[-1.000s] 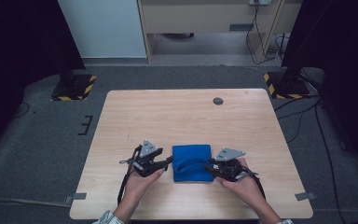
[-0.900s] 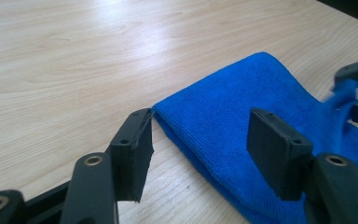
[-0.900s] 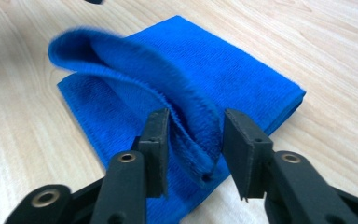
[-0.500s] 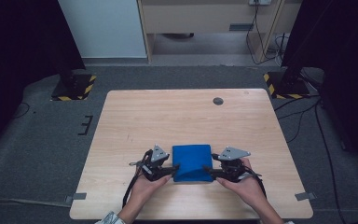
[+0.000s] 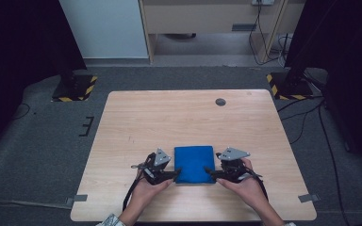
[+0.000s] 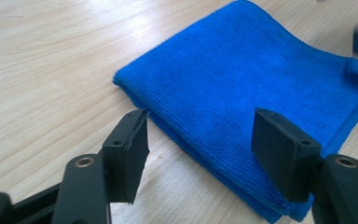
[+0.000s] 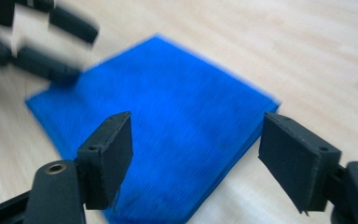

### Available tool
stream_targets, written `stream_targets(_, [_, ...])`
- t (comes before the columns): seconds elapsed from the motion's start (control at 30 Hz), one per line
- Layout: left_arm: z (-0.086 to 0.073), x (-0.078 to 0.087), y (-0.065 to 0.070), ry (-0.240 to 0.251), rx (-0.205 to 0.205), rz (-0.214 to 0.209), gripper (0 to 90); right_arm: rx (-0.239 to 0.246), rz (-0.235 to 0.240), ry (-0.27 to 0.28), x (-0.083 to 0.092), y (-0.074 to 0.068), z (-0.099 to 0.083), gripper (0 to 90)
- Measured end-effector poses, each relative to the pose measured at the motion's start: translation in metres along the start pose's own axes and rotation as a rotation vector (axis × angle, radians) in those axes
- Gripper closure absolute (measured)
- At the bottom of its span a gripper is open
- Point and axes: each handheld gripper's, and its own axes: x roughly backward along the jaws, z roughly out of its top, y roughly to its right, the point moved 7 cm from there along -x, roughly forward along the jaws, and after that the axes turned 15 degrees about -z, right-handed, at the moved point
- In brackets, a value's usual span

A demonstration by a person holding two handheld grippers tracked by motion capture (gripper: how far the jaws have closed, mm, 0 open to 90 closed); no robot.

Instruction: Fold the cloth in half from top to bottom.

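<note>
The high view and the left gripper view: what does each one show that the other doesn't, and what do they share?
The high view alone takes in the whole wooden table, both of the person's hands, the grey floor, the yellow-and-black striped stand feet and a small dark round spot near the table's far edge.

The left gripper view alone gives the close detail: the cloth's stacked folded layers along its near edge and the left gripper with its jaws standing apart, pressing nothing.

Both show the folded blue cloth lying flat on the table, and part of the right gripper at the cloth's other side.
</note>
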Motion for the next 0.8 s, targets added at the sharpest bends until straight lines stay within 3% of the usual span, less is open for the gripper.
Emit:
stream_targets(0.1, [0.003, 0.003, -0.003, 0.018, 0.007, 0.008, 32.7, 0.045, 0.005, -0.032, -0.003, -0.005, -0.007, 23.0])
stream_targets(0.17, [0.005, 0.005, -0.005, 0.028, 0.012, 0.02, 29.2, 0.051, 0.003, -0.033, -0.004, -0.005, -0.008, 21.0])
stream_targets(0.4, [0.012, 0.014, -0.008, 0.059, 0.018, 0.041, 18.8, 0.027, -0.02, -0.013, -0.005, 0.005, -0.005, 10.8])
stream_targets(0.8, [0.016, 0.025, -0.017, 0.063, 0.006, 0.064, 10.4, -0.031, -0.047, 0.032, 0.003, 0.027, 0.002, 7.9])
